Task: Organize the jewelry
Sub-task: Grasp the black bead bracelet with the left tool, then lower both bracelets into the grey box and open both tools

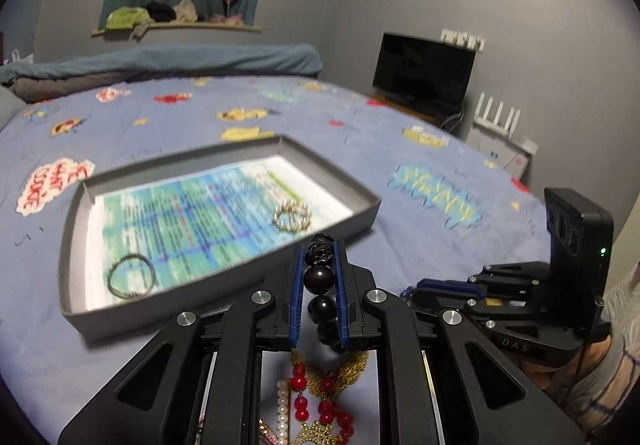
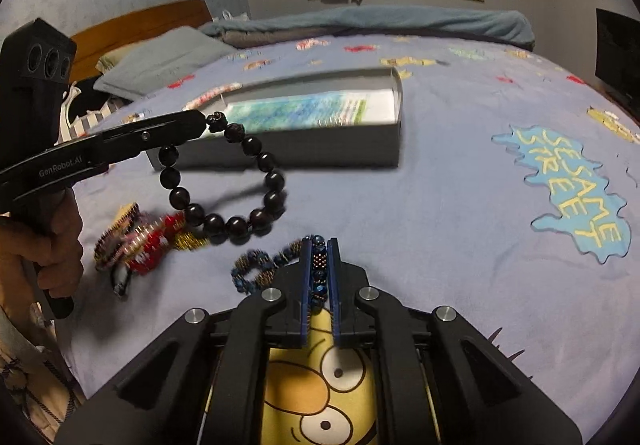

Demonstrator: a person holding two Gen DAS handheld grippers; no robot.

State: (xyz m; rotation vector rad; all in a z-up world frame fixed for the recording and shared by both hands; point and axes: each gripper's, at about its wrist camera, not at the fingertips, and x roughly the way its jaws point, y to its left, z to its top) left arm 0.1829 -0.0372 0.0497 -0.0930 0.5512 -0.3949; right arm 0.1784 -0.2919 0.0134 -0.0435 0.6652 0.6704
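Note:
My left gripper [image 1: 319, 249] is shut on a black bead bracelet [image 1: 319, 279] and holds it in the air, in front of the near wall of the grey tray [image 1: 224, 267]. In the right wrist view the bracelet [image 2: 228, 181] hangs as a loop from the left gripper [image 2: 206, 123] above the bed. My right gripper [image 2: 319, 245] is shut on a blue and gold bead bracelet [image 2: 260, 265] that lies on the sheet. The tray holds a pearl bracelet [image 1: 292, 216] and a thin metal bangle [image 1: 131, 276].
A pile of red, gold and pearl jewelry [image 2: 140, 241] lies on the blue printed bedsheet [image 2: 440, 213] to the left, also seen under the left gripper [image 1: 320, 397]. A printed sheet [image 1: 208, 221] lines the tray. Pillows [image 2: 160, 61] and a TV [image 1: 424, 73] stand beyond.

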